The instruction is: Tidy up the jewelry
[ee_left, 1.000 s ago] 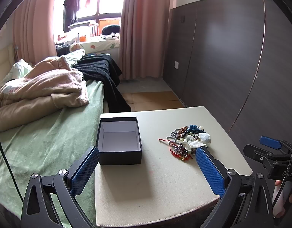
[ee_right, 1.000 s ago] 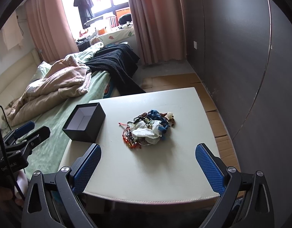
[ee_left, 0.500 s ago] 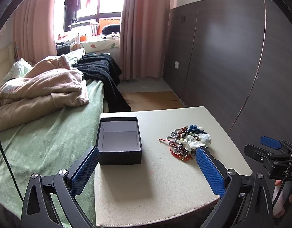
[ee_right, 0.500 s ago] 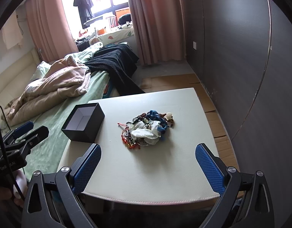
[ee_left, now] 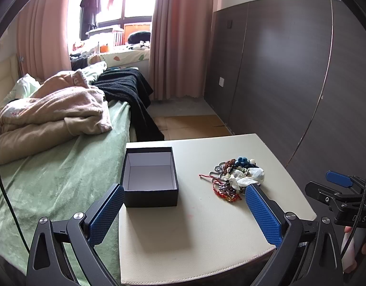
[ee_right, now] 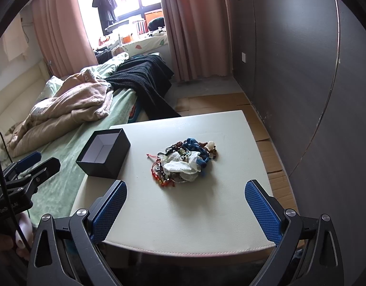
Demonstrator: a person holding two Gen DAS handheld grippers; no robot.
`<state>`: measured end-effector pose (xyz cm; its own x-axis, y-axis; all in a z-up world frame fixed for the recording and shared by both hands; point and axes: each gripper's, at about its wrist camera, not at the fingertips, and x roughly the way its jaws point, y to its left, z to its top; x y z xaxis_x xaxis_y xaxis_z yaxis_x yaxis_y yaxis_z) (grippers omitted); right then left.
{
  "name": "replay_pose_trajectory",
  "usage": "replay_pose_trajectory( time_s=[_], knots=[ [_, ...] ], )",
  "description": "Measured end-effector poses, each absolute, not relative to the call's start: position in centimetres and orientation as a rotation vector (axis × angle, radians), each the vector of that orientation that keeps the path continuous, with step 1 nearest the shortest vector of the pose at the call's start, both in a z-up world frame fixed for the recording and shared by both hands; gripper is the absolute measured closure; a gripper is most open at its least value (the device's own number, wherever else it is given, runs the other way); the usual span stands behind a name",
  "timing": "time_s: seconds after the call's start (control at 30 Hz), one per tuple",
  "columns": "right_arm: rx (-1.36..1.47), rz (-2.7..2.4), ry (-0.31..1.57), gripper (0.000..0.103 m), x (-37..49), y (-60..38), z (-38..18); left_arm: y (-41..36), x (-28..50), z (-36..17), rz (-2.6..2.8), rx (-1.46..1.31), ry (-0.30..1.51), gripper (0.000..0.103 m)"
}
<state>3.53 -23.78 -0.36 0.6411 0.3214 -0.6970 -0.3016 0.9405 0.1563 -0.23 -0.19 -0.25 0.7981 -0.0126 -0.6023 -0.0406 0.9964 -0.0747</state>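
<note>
here both grippers' fingers [ee_left: 106, 212] [ee_right: 261, 207] gape wide, box [ee_left: 150, 178] beside jewelry pile [ee_right: 185, 162], apart.

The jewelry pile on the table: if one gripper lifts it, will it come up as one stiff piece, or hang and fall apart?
The jewelry pile looks like loose beaded strands and cords, so it would probably hang limp. The strands appear tangled, so neighbours may drag along. Small pieces could slip out from between the wide pads.
</note>
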Motion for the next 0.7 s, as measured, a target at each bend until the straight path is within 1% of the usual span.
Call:
replay_pose_trajectory(
  time_s=[0.43, 0.7],
  knots=[
    [0.069, 0.339, 0.824, 0.003, 4.9, -25.2, -0.6, -1.2, 1.3, -0.6, -0.024, -0.142, 0.659, 0.002],
    [0.203, 0.266, 0.88, 0.003, 7.3, -28.7, -1.0, -3.4, 3.5, -1.3, -0.08, -0.171, 0.678, 0.003]
  ],
)
